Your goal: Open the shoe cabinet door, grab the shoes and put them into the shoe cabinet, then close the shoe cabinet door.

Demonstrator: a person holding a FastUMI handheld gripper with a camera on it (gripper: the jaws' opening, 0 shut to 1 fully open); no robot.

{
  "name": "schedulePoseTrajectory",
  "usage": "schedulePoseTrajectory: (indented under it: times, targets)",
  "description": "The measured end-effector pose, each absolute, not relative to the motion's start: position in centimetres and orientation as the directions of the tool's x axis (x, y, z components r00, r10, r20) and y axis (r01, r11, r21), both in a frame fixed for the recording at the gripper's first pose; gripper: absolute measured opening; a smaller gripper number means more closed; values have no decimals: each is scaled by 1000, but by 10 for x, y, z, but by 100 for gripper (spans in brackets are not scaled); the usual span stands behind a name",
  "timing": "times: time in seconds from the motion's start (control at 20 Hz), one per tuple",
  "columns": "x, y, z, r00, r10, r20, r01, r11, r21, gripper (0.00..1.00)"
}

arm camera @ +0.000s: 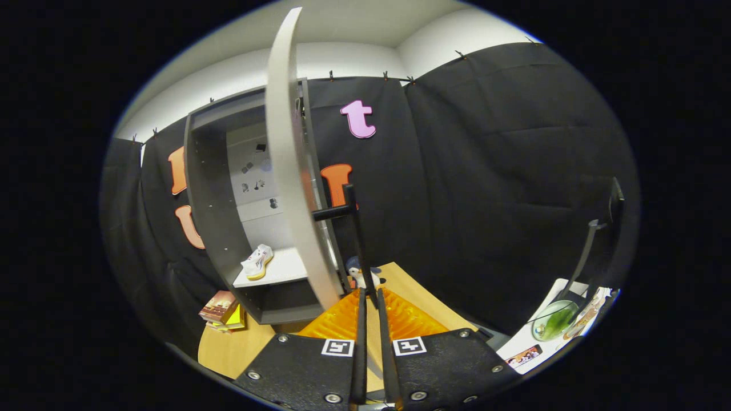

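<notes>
Gripper (370, 297) fingers point forward and sit nearly together, pinched on the thin black bar handle (355, 240) of the cabinet door (291, 171). Both fingers appear to press on the bar's lower end, with only a narrow gap between them.

That handle runs upright just ahead of the fingers and joins the door by a short black stub. The grey door stands swung open, seen almost edge-on, curving up well beyond the fingertips.

Left of the door, the grey shoe cabinet (214, 200) is open. A white shoe (257, 262) with a yellow sole lies on its pale shelf, near the shelf's front left part.

The cabinet stands on a wooden table (228, 348). Beside its lower left corner lies a small stack of boxes (221, 311), reddish on top and yellow beneath. An orange ribbed mat (337, 322) lies under the fingers. A small figurine (357, 273) with a dark cap stands just beyond the fingertips, partly hidden by them.

Far to the right, a glass bowl (554, 321) of something green rests on a white surface (525, 342), next to a dark stand (588, 251).
</notes>
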State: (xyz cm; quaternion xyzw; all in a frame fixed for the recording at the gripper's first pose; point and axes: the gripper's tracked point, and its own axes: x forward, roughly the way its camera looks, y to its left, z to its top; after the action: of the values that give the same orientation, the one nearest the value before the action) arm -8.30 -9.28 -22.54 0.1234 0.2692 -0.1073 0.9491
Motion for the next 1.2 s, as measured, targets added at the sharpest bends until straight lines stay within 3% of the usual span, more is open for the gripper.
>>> schedulePoseTrajectory:
  times: [0.25,0.55,0.7,0.9,0.95,1.05,1.2]
  targets:
    - [-93,-82,-199,862,-169,-478,262,955,136,16]
    - [-86,4,-182,908,45,-417,-10,996,86,35]
    - [-81,42,-206,866,123,-484,-110,992,56,45]
    - [-75,115,-248,793,273,-545,-217,962,166,58]
    - [-74,128,-267,762,303,-573,-232,953,194,67]
    - [-77,153,-308,685,346,-641,-237,938,253,78]
    - [-82,192,-364,595,397,-698,-196,915,353,85]
